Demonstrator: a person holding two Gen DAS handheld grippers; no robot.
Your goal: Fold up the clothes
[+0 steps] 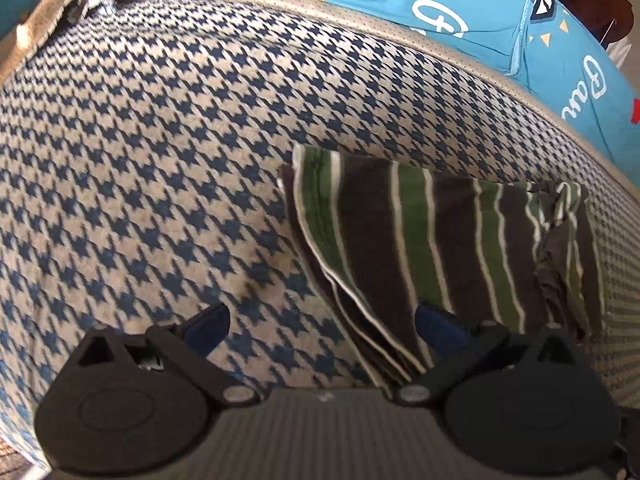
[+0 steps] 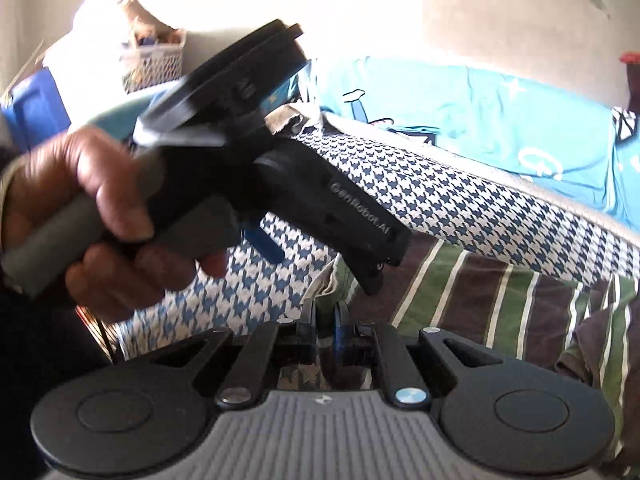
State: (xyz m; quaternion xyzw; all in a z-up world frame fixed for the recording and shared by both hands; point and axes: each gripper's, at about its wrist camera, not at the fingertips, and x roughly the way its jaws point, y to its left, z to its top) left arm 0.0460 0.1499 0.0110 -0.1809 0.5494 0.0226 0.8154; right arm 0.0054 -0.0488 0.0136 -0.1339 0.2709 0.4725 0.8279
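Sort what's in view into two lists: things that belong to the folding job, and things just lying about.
For the job:
- striped garment, folded, on the houndstooth surface
- left tongs, open
- right tongs, nearly closed, nothing visibly gripped
- hand holding the left tool

Lying about:
- turquoise printed cloth
- white basket
- blue container

The striped garment (image 1: 420,240) is showing as soft matt knit cloth. The houndstooth cover (image 1: 160,160) is looking like coarser woven fabric with perforated beige piping. The left gripper (image 1: 322,326) is reading as matt black plastic, blue fingertips (image 1: 208,326), ribbed grey body, shiny metal pins.
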